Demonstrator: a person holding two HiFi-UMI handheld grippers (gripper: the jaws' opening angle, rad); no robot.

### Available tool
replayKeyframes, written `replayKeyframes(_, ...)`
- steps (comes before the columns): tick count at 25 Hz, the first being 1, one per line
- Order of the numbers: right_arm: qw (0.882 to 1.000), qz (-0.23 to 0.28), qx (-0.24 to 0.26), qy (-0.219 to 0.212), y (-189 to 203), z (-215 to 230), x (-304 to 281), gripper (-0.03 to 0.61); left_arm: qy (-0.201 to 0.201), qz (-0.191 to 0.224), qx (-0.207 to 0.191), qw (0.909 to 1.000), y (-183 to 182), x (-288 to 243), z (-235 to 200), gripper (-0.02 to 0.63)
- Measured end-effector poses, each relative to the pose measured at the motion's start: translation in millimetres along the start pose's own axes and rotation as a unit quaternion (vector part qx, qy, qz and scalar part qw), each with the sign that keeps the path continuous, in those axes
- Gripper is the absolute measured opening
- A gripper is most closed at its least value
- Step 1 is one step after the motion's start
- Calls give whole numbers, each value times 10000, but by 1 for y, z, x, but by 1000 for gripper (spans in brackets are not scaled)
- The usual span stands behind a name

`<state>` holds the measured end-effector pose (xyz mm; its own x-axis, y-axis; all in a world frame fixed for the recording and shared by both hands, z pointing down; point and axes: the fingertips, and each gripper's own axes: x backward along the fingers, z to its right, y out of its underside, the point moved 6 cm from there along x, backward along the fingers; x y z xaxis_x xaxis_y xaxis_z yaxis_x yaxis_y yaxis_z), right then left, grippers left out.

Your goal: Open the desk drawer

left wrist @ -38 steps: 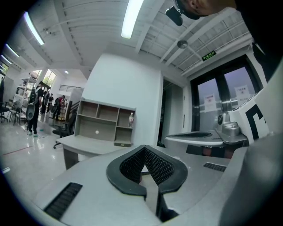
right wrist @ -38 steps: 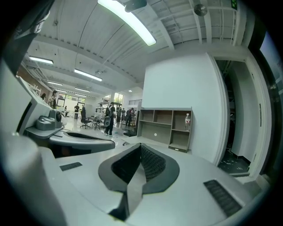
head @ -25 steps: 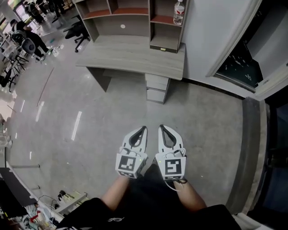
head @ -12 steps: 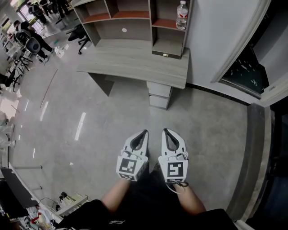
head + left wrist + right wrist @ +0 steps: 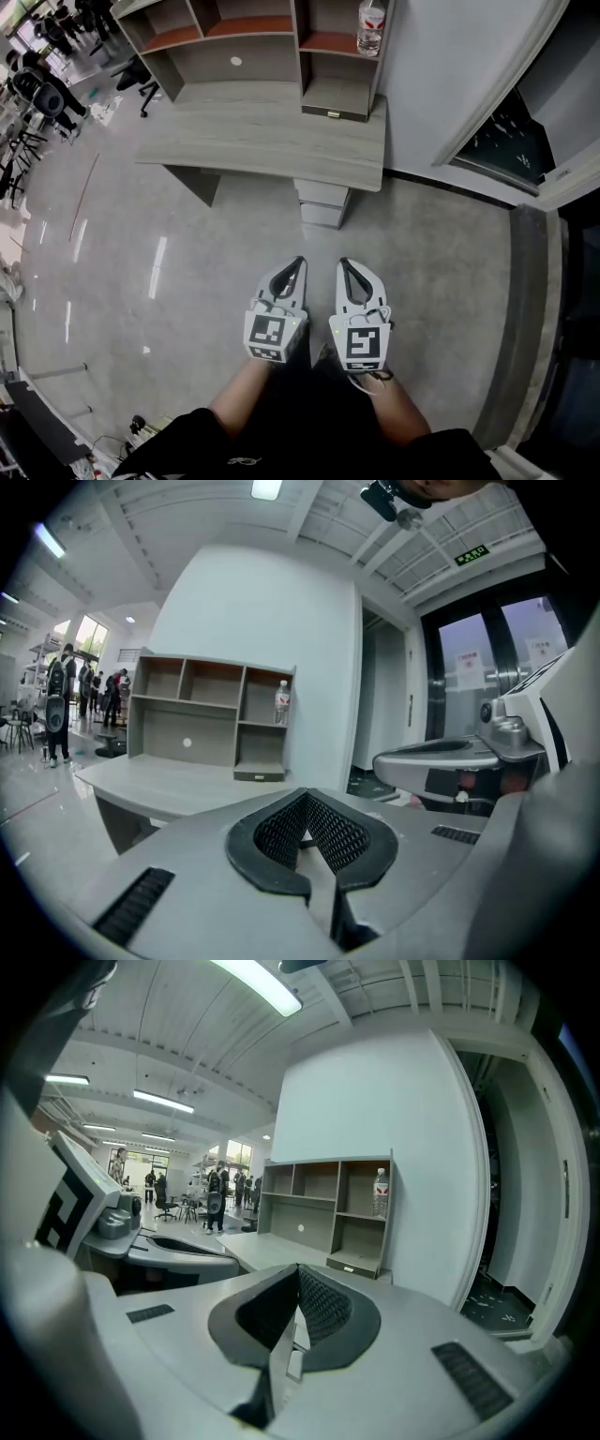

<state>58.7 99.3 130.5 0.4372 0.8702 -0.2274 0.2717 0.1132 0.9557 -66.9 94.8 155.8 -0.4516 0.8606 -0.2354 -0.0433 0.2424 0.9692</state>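
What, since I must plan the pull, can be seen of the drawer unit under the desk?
The drawer unit is a small pale grey block, with the same wood-look laminate as the desk above it. It stands upright on the glossy grey floor, tucked beneath the end of the desktop nearest the white wall. Two stacked drawer fronts show, both flush, so both look shut. No handle can be made out from this far. Nothing else is seen touching it.

Desk with drawers beneath, left gripper beside right gripper
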Motion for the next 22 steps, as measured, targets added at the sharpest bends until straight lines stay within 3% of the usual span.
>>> replayKeyframes(6,9996,-156,-215,131,4,12,-44,6,143,-157,93,9997,10,-47,-30,3)
replayKeyframes(13,9991,-380,-102,150,37,26,-94,6,97,-343,212,9991,41,-99,-62,3)
replayKeyframes(17,9988,-405,-225,170,60,26,-123,6,120,-445,102,9989,68,-123,-75,3)
replayKeyframes(22,9993,-340,-5,148,98,26,-152,6,215,-368,-67,9991,100,-157,-87,3)
